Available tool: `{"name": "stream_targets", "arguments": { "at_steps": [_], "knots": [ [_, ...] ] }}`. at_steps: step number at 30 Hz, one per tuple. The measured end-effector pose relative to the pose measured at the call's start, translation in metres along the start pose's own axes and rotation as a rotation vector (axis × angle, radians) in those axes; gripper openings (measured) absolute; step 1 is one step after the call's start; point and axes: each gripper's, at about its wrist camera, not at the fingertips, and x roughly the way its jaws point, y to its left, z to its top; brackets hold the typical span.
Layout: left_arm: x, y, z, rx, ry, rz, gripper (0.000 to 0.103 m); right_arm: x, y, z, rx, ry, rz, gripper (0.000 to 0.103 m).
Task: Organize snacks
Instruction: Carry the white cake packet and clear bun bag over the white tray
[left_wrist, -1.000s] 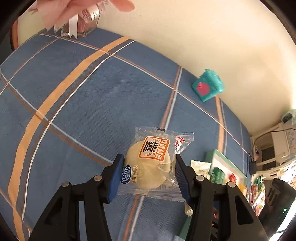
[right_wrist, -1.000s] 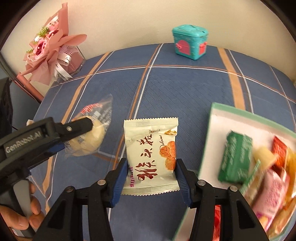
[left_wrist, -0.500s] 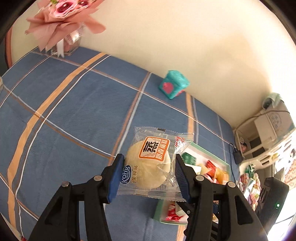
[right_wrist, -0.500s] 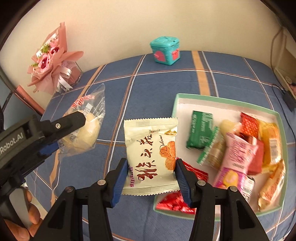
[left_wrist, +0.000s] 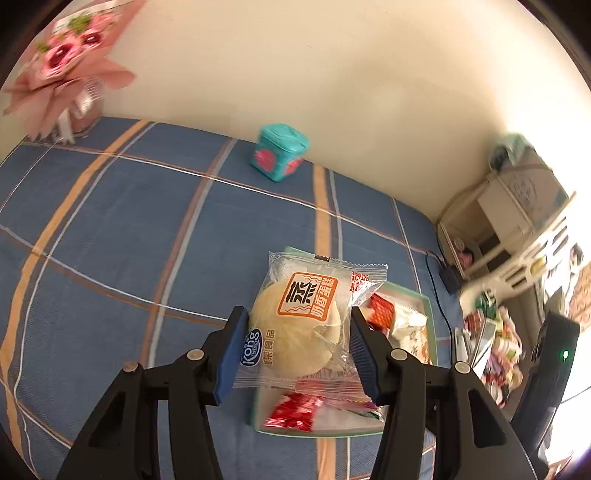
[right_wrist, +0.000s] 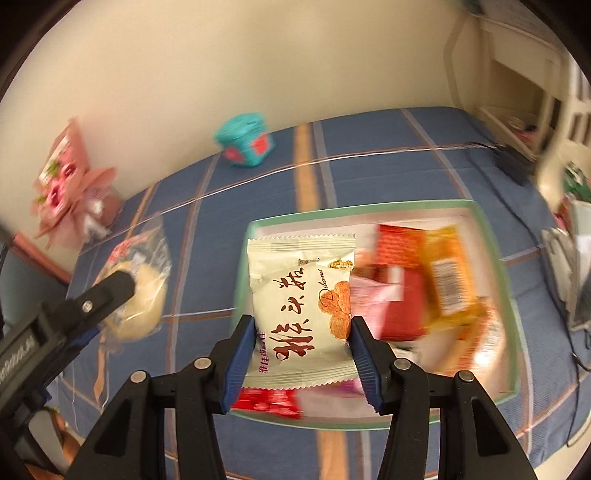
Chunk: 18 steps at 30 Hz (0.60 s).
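Observation:
My left gripper (left_wrist: 295, 350) is shut on a clear-wrapped round steamed cake (left_wrist: 299, 328) and holds it in the air over the near left part of the green-rimmed snack tray (left_wrist: 430, 314). My right gripper (right_wrist: 301, 360) is shut on a cream cracker packet with red lettering (right_wrist: 299, 306), held above the left side of the same tray (right_wrist: 495, 243), which holds several wrapped snacks. The left gripper and its cake (right_wrist: 136, 295) show at the left of the right wrist view.
A blue plaid cloth (left_wrist: 110, 229) covers the table. A teal tin (left_wrist: 279, 151) stands at the back by the wall, a pink bouquet (left_wrist: 62, 77) at the back left. A cable and black plug (left_wrist: 448, 275) lie right of the tray, with shelves and clutter beyond.
Both grippers have risen and moved right with their packets, from over the bare cloth to over the tray. Their grips have not changed.

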Motion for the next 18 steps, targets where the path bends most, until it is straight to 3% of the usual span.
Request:
{"name": "stream_targets", "arguments": {
  "at_steps": [9,18],
  "knots": [
    [0.03,-0.056,-0.018,0.111,0.072,-0.036,0.056,-0.009,-0.062,0.003,0.122,-0.006,-0.05,0.055],
    [0.055,-0.062,-0.022,0.126,0.117,-0.015,0.056,-0.002,-0.077,0.002,0.137,0.023,-0.063,0.055]
  ]
}}
